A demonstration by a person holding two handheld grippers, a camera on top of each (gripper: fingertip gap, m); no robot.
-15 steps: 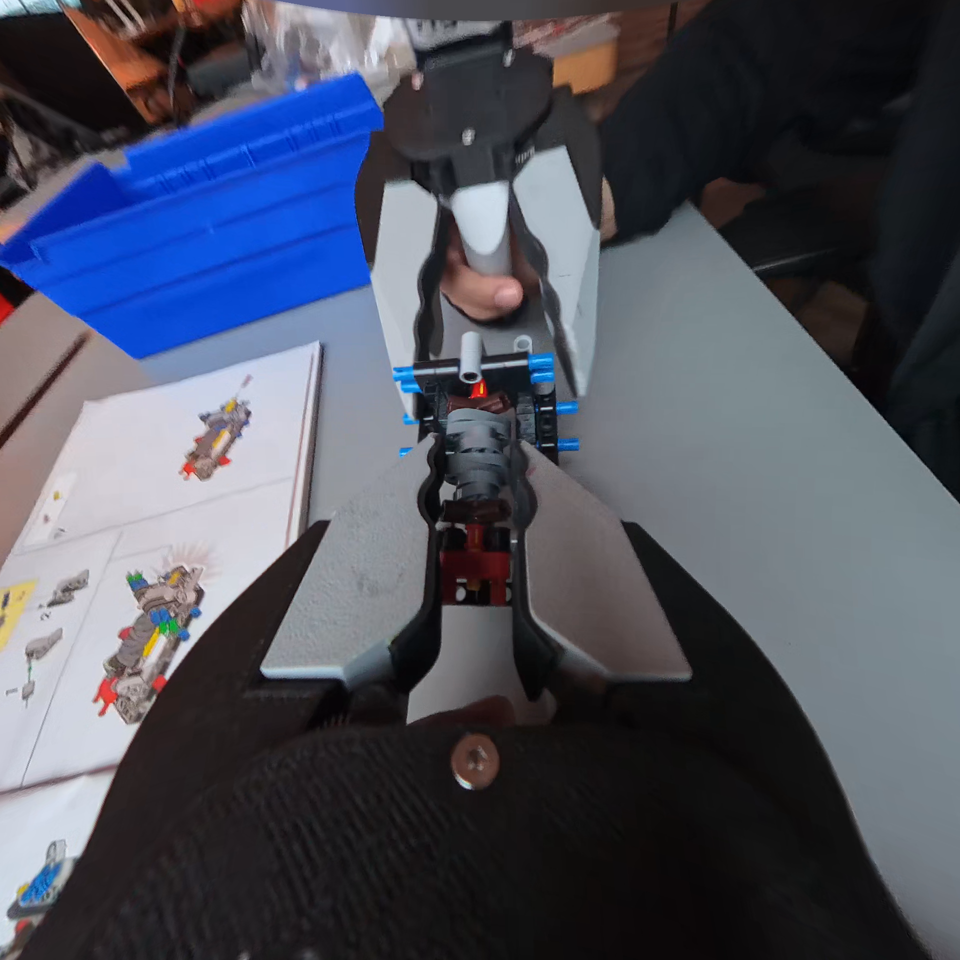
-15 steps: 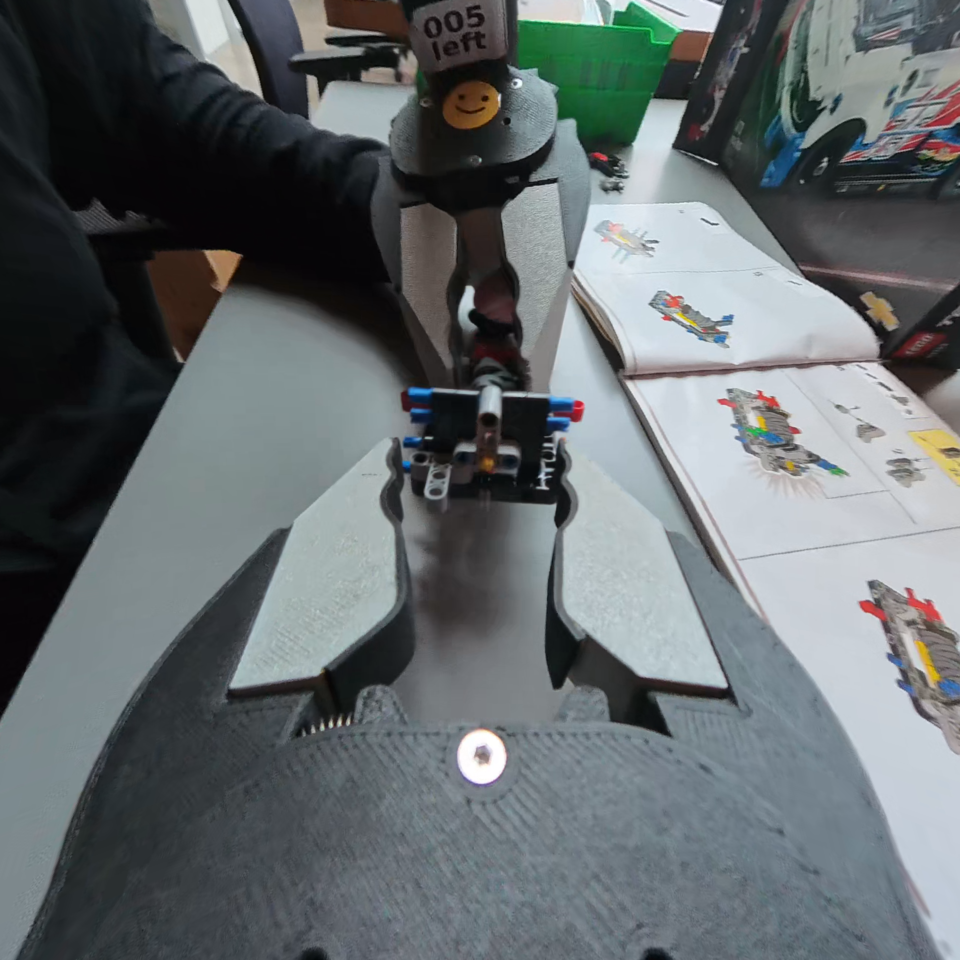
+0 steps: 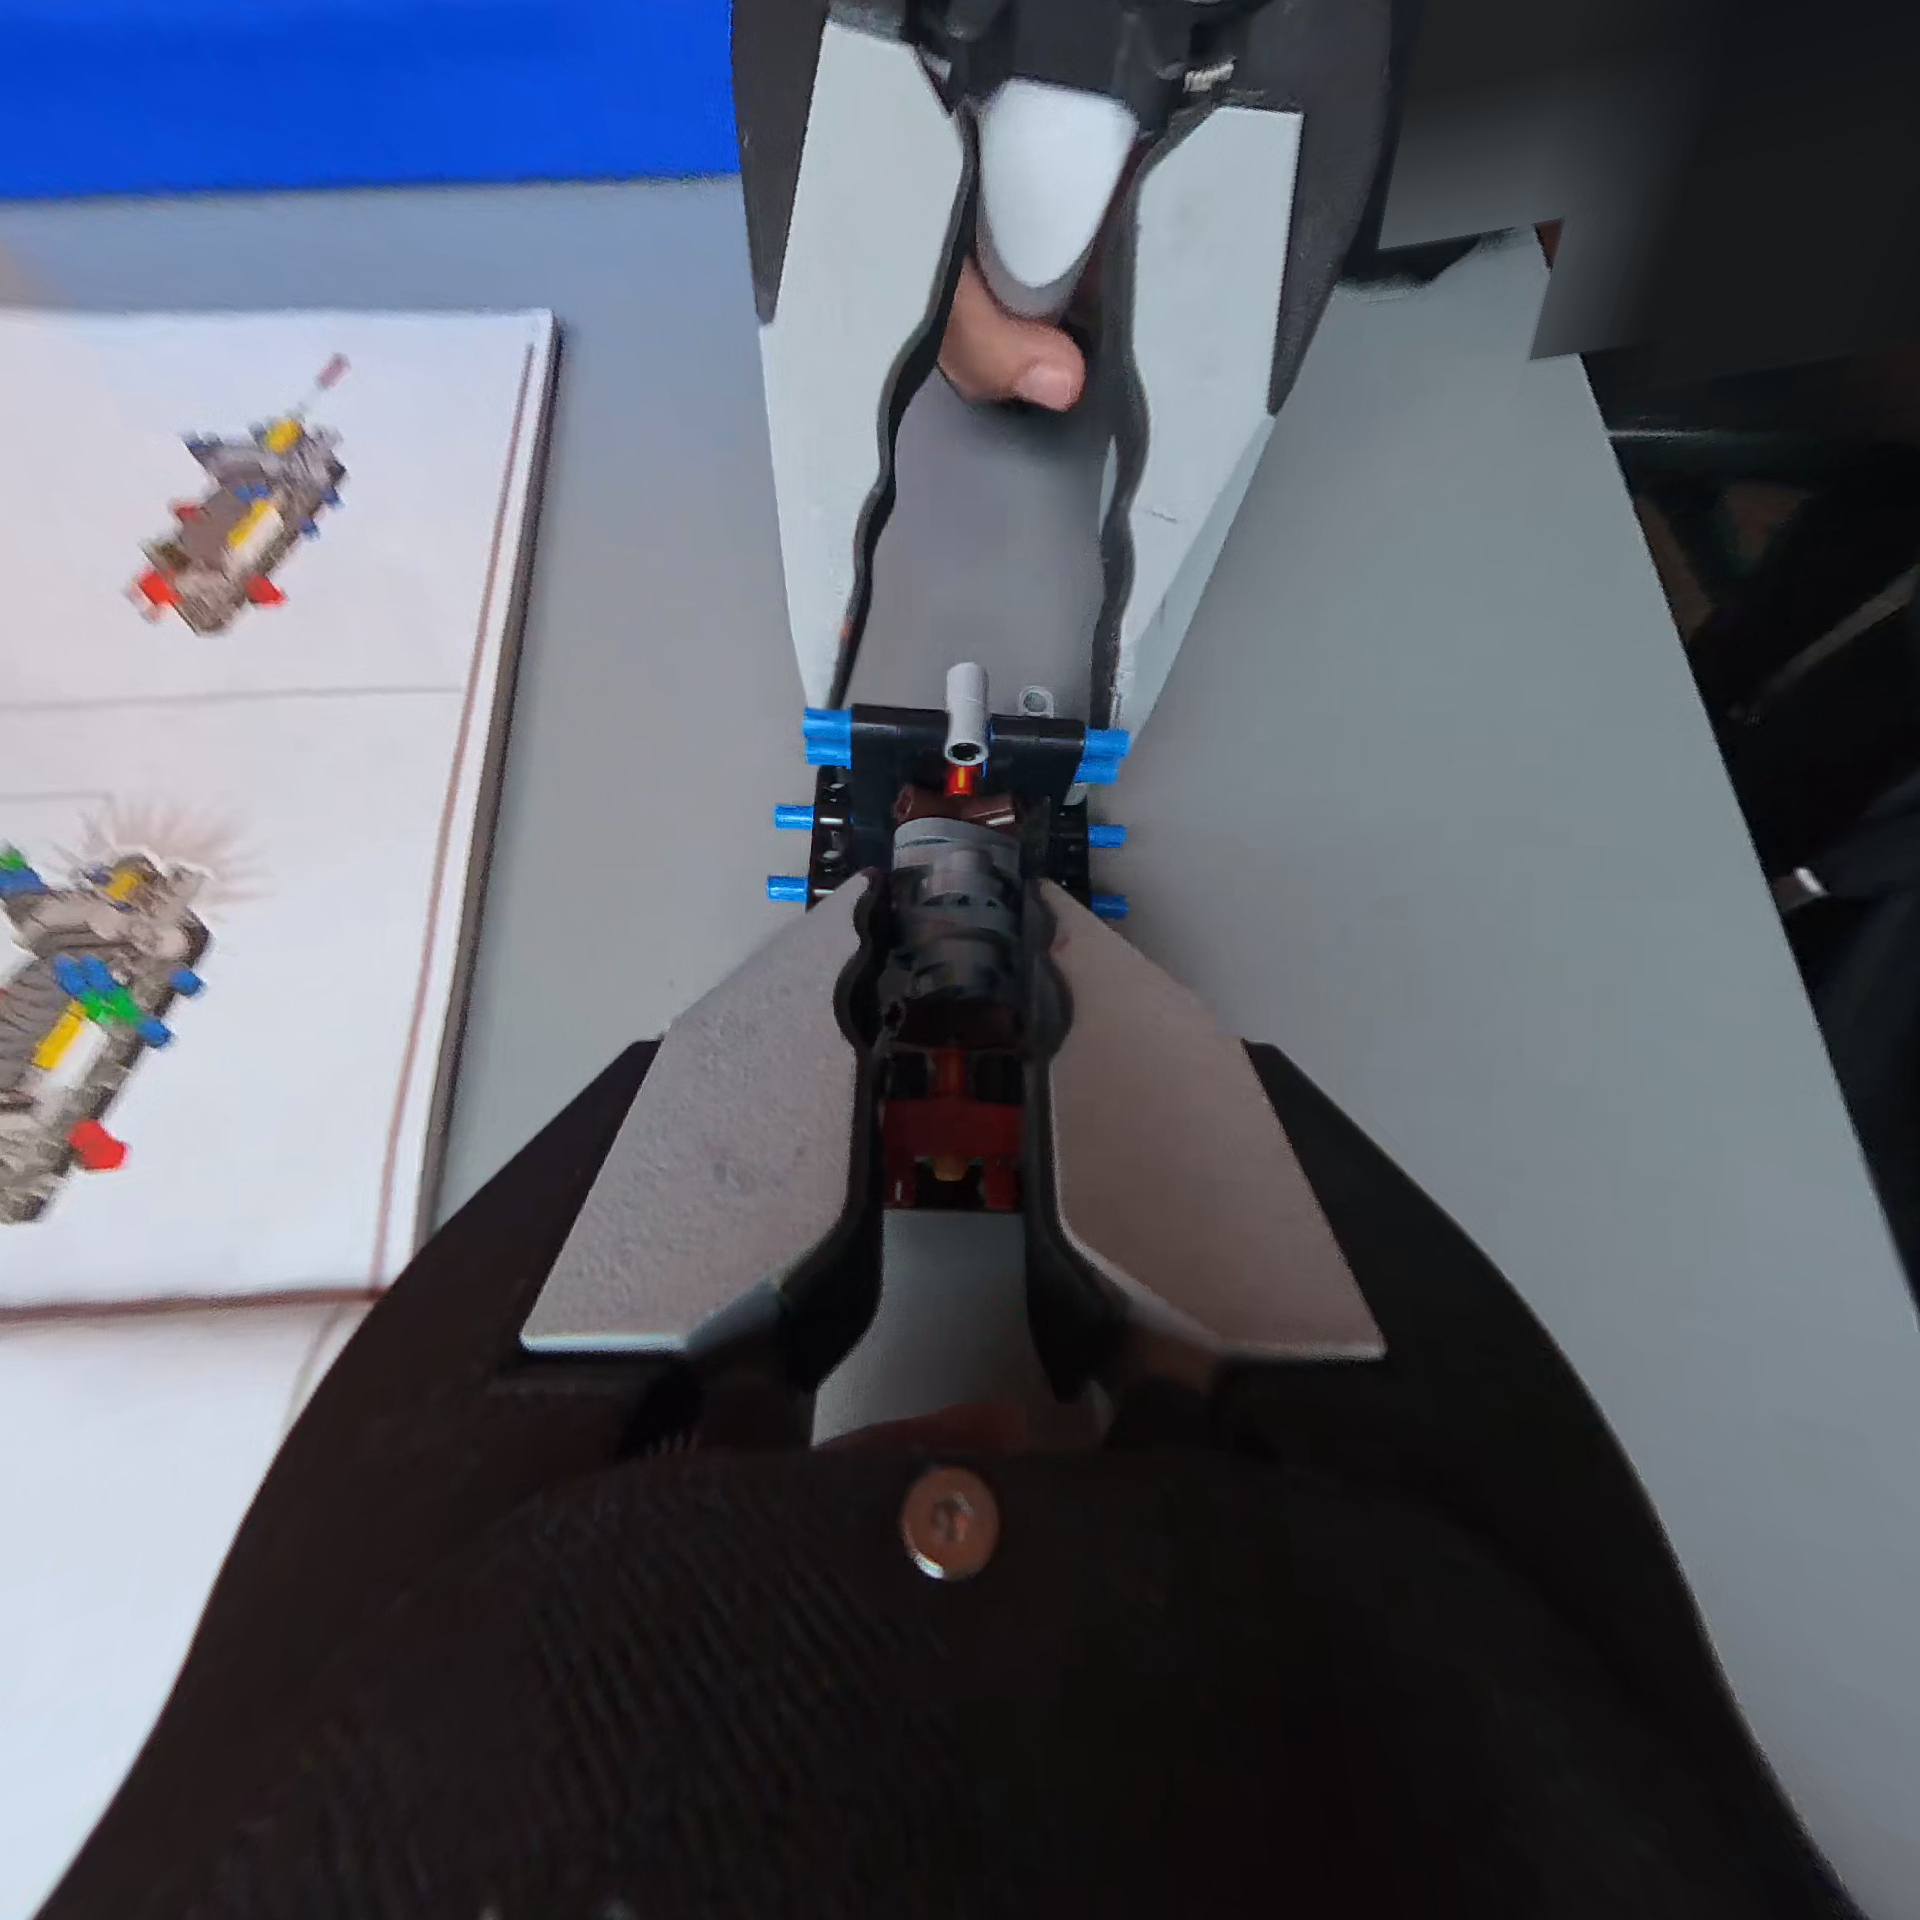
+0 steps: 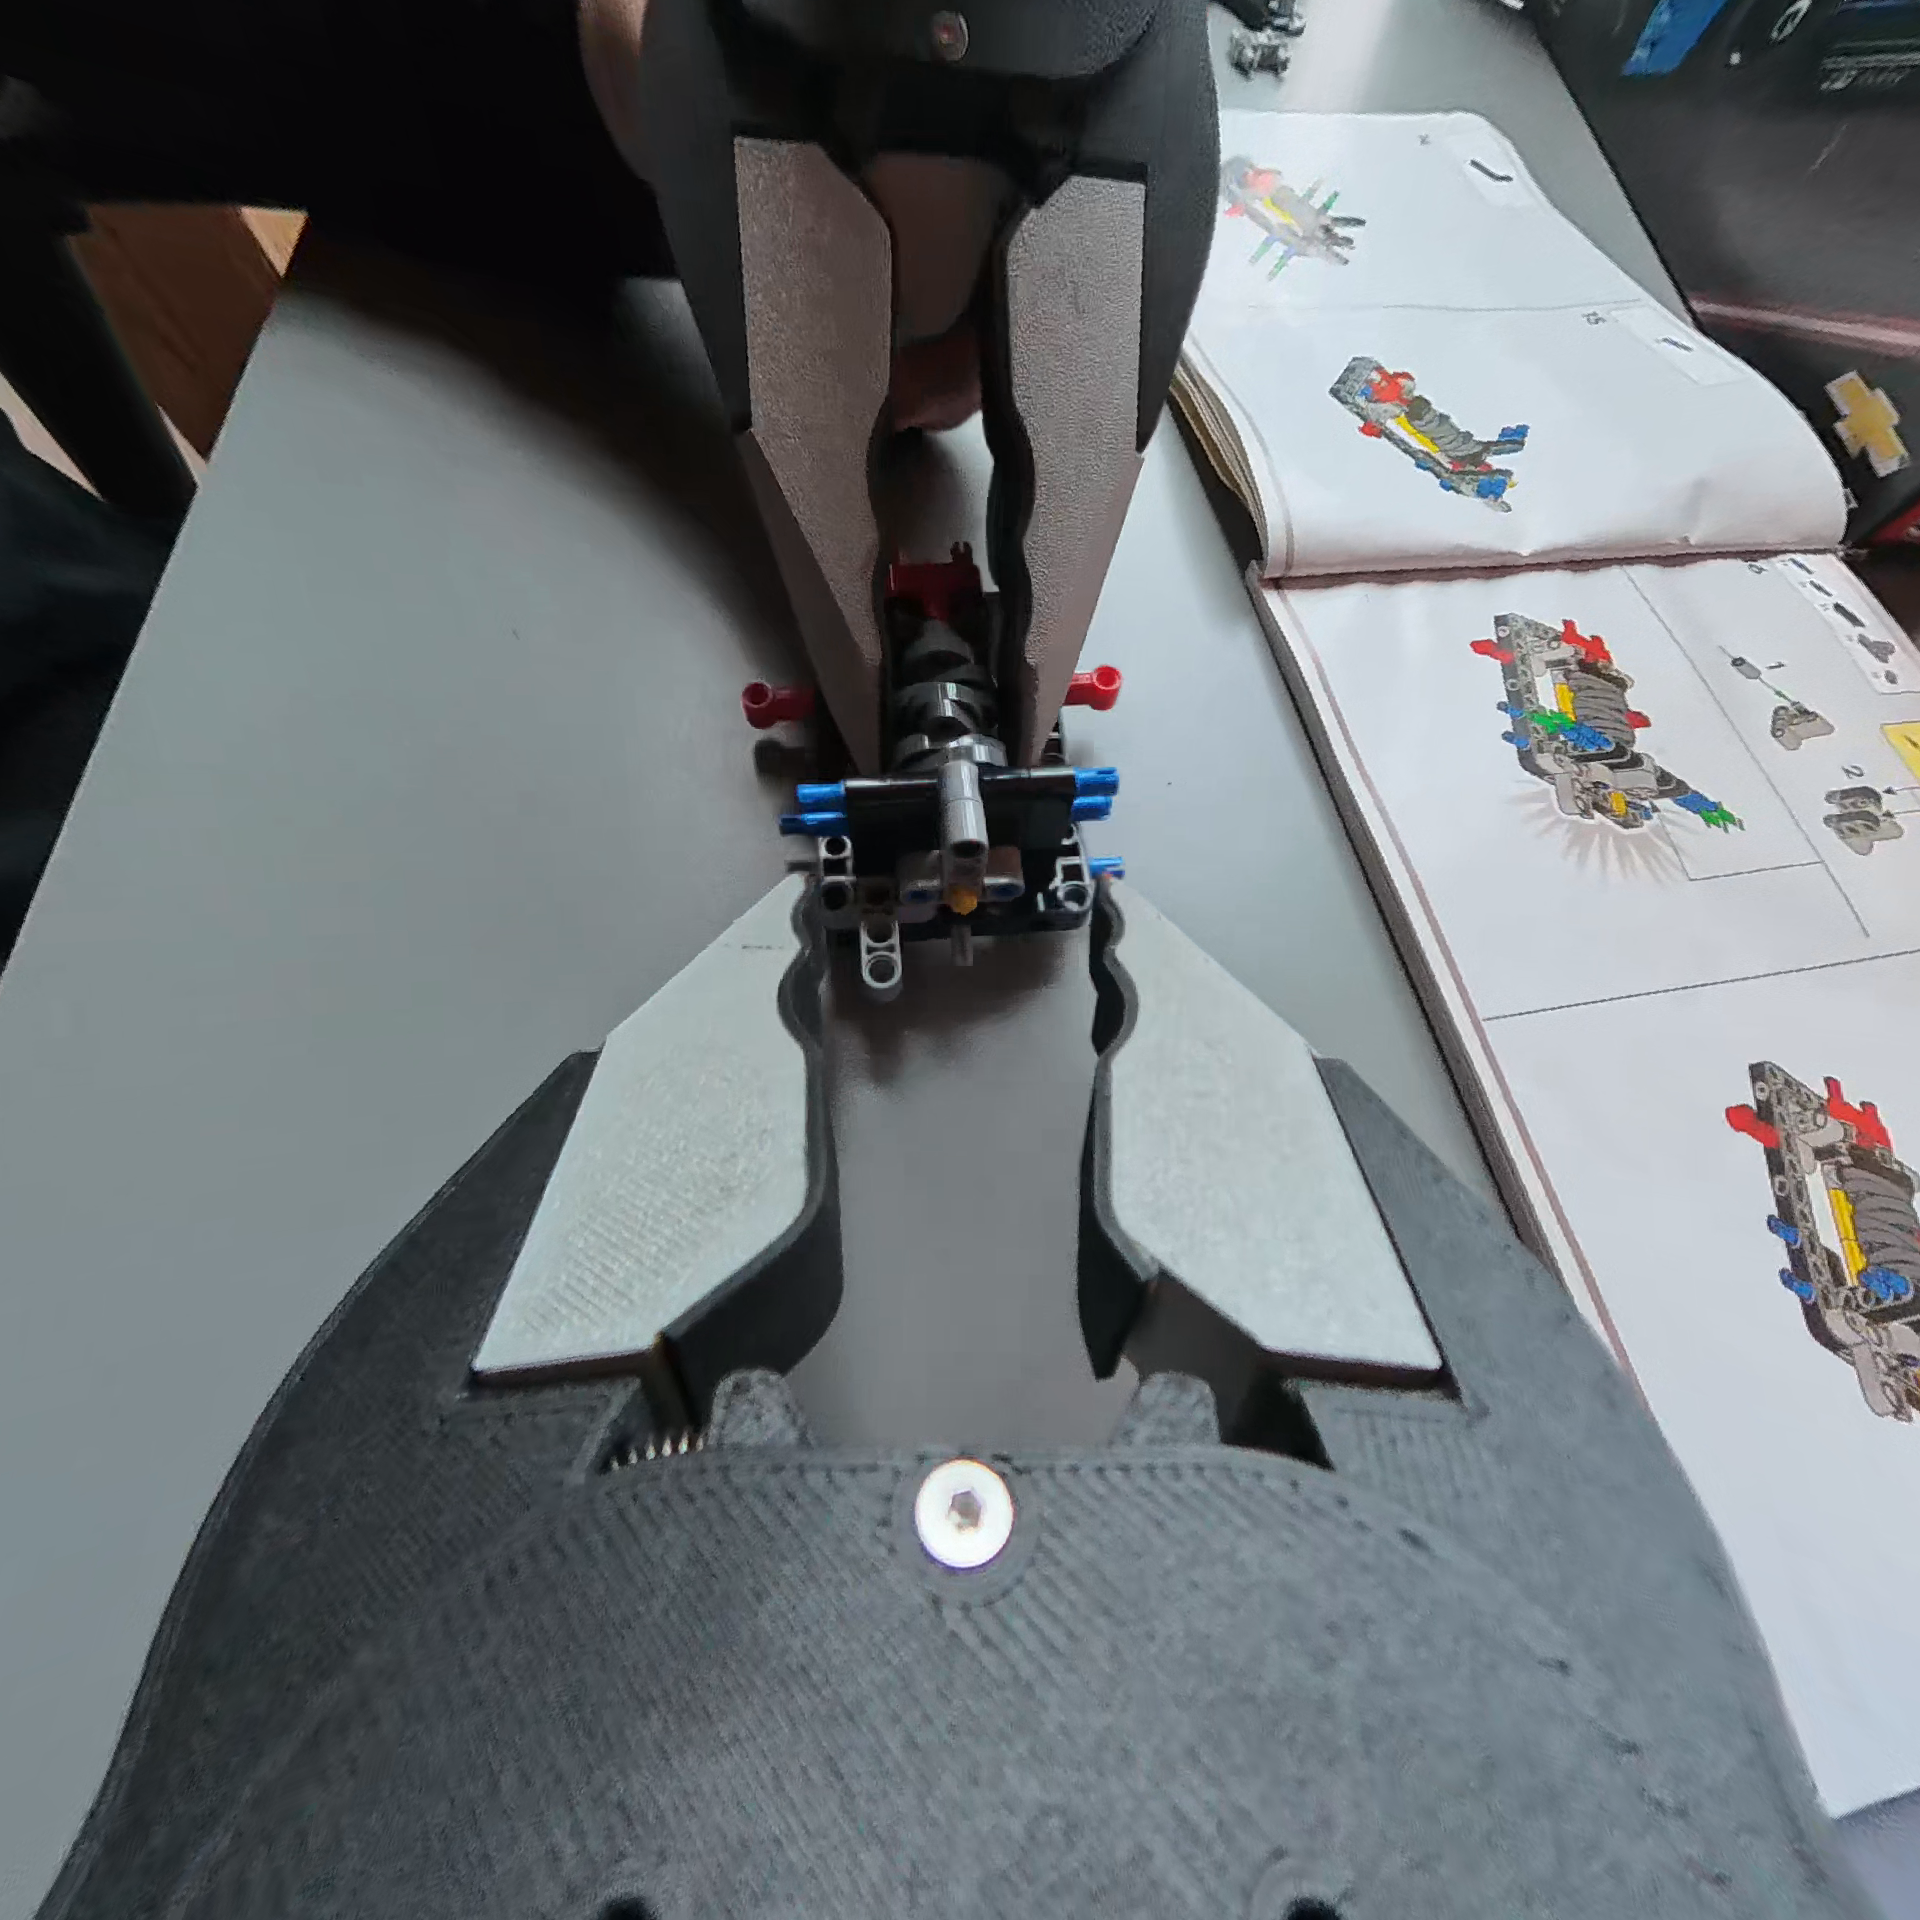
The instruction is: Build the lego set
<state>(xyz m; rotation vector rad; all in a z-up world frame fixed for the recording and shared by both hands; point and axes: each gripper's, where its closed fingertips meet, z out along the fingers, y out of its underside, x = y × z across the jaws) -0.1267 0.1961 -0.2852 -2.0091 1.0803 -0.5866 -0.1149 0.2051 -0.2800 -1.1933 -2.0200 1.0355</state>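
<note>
A lego assembly (image 3: 894, 732) with a black frame, blue pins, a grey gear drum and a red end sits low over the grey table (image 3: 1403, 935). My left gripper (image 3: 954, 899) is shut on its drum and red end. My right gripper (image 4: 956, 920) faces it from the far side, and its fingertips clamp the sides of the black frame (image 4: 894, 810). The right gripper also shows in the left wrist view (image 3: 966, 691), and the left gripper in the right wrist view (image 4: 945, 727). Two red pins (image 4: 774, 701) stick out beside the left gripper's fingers.
An open instruction booklet (image 3: 260, 779) lies beside the assembly; it also shows in the right wrist view (image 4: 1558, 831). A blue bin (image 3: 364, 94) stands behind it. A dark printed box (image 4: 1818, 62) stands past the booklet. The table edge (image 3: 1714, 727) runs close on the other side. The grippers are tip to tip, or close to it.
Both views have tipped down and closer over the assembly, so the blue bin and the opposite gripper's body have slid upward out of view. Both grips look unchanged.
</note>
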